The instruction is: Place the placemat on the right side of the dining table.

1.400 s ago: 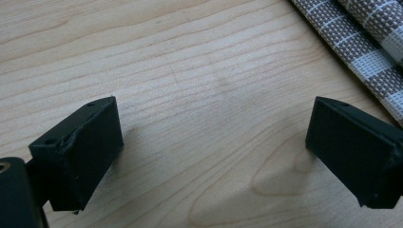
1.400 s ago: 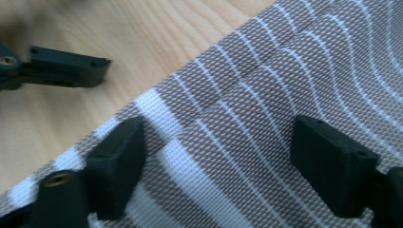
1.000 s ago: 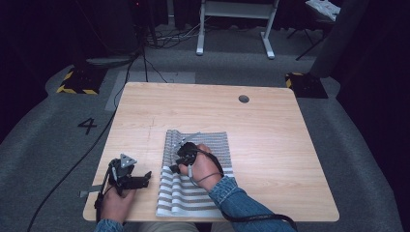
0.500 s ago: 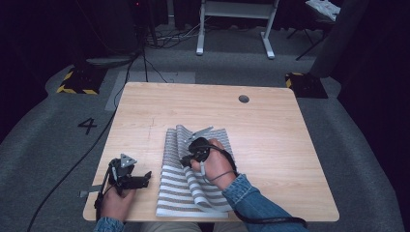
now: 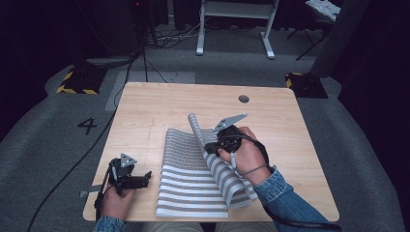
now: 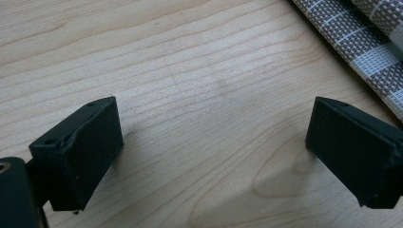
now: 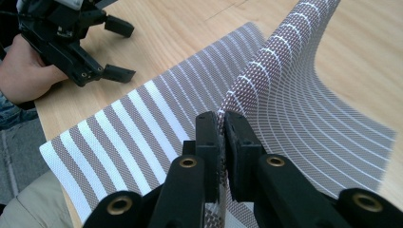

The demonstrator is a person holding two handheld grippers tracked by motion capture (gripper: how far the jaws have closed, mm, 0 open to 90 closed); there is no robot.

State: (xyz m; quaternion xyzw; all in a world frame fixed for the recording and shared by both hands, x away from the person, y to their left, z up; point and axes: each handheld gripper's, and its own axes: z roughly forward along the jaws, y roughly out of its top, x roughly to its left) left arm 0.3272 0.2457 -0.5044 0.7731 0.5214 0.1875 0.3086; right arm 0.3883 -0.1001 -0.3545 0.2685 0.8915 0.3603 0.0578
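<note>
One striped placemat point(image 5: 193, 186) — right gripper point(image 5: 211, 146) pinches its lifted edge; left gripper point(image 5: 143, 177) gapes wide, empty.

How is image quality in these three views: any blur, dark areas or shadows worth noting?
High view: table evenly lit, surroundings nearly black, slightly soft. Left gripper view: wood grain sharp, both fingers cast soft shadows, mat corner crisp. Right gripper view: mat weave sharp near the right gripper, its lower body softens; left gripper farther off is dim but readable.
</note>
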